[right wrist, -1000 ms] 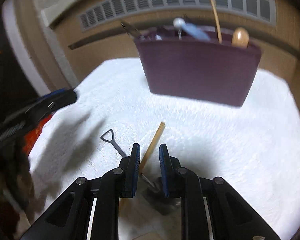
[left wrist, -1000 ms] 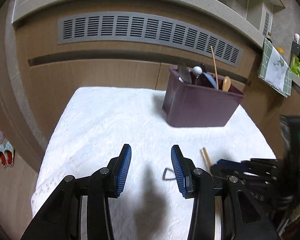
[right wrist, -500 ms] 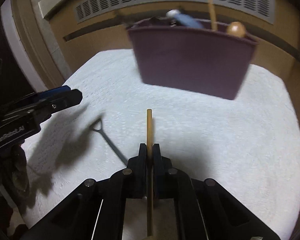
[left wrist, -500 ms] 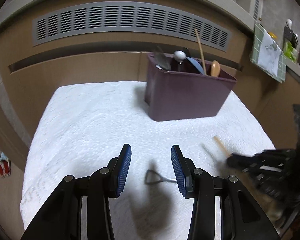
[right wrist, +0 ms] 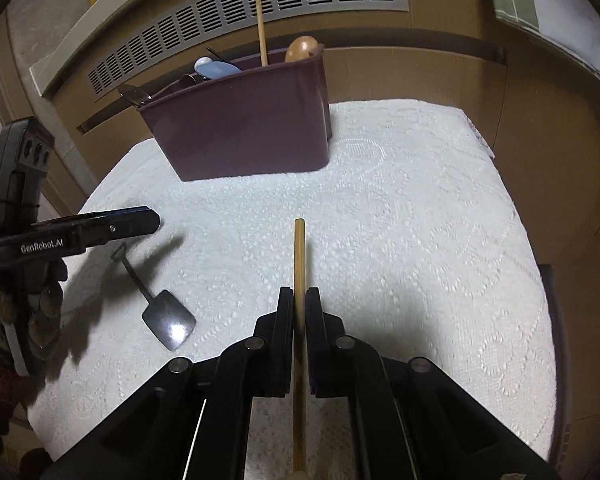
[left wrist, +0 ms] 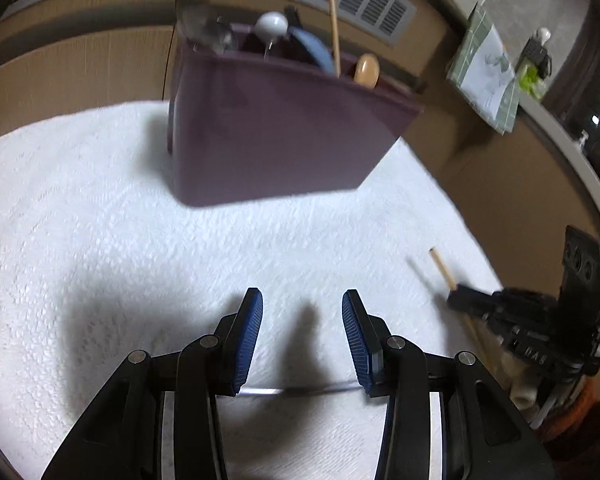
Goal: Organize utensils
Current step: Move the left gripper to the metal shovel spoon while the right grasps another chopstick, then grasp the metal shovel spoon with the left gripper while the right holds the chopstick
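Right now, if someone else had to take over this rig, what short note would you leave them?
Right gripper: shut on a wooden chopstick, lifted off the white cloth and aimed toward the purple bin.
Left gripper: open, holding nothing, low over the thin handle of the small metal spatula, which lies flat on the cloth.
Done: the bin already holds a chopstick, a wooden spoon and several other utensils.
Left: drop the held chopstick into the bin, then pick up the spatula and put it in too.
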Tool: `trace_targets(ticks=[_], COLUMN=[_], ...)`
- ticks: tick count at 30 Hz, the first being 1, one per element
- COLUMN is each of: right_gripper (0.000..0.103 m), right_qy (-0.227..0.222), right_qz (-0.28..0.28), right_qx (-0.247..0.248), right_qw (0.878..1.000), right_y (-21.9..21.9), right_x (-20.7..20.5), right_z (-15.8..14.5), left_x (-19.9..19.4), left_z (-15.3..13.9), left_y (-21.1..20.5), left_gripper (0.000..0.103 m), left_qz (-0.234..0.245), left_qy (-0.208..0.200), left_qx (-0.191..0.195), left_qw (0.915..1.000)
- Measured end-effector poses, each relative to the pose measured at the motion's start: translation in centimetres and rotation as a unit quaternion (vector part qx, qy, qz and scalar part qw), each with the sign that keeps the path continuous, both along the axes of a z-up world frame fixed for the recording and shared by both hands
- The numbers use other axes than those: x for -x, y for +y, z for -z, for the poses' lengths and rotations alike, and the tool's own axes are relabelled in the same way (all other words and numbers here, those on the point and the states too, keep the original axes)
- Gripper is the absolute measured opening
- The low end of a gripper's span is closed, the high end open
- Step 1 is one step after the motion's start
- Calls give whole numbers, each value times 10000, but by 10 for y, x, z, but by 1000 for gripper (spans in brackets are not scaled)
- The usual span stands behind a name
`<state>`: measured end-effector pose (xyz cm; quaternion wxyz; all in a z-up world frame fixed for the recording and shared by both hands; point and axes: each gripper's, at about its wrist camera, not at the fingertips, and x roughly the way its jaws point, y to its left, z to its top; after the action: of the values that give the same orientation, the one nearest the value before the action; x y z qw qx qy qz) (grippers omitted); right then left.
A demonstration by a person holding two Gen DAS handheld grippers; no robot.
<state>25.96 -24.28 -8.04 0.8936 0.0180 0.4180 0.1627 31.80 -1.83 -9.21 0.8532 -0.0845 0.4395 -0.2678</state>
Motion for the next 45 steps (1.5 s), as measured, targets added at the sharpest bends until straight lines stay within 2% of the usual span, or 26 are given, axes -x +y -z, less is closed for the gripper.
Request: trace_targets(ticks=[3, 8, 11, 14, 17, 23, 26, 29, 33, 35, 38, 42, 45], right_gripper=[6, 6, 6, 6, 6, 7, 9, 9, 9, 9, 9, 12, 10], right_qy=[6, 45, 86, 72, 90, -122, -143, -56, 52, 149, 249, 254, 106], right_qz=[17, 5, -21, -24, -15, 78, 60, -33, -224, -269, -261, -281, -277], right_qx=[-21, -61, -37, 14, 71, 211, 294, 310, 343, 365, 561, 696, 814], right_qw=[10000, 10000, 10000, 10000, 9999, 9997, 9994, 9995, 9991, 9989, 9978, 9969, 9962], right_y=[0, -1, -1, -1, 0, -5, -9, -11, -2, 5, 15, 25, 30], right_x=[0, -2, -2, -1, 0, 7, 12, 15, 11, 4, -6, -9, -4], right_z=[3, 4, 5, 5, 6, -3, -4, -1, 0, 2, 7, 8, 8], left_x=[12, 54, 82, 105, 114, 97, 91, 83, 77, 75, 77, 80, 78], left_z=[6, 8, 8, 6, 4, 4, 3, 2, 3, 3, 7, 8, 4], left_y=[6, 21, 15, -3, -27, -71, -80, -75, -50, -29, -11, -9, -14], left_gripper=[43, 43, 43, 43, 44, 44, 44, 44, 43, 43, 43, 43, 43], left_qz=[161, 297, 635, 956, 1066, 1318, 1457, 1248, 339, -24, -79, -6, 65], left_qy=[252, 514, 500, 305, -49, -428, -490, -416, -575, -487, -218, -233, -240], left_qx=[-40, 18, -253, -707, -1238, -1779, -1993, -1949, -2140, -2046, -1781, -1798, -1764], left_qw=[9995, 9982, 9964, 9924, 9865, 9742, 9678, 9720, 9746, 9776, 9837, 9834, 9840])
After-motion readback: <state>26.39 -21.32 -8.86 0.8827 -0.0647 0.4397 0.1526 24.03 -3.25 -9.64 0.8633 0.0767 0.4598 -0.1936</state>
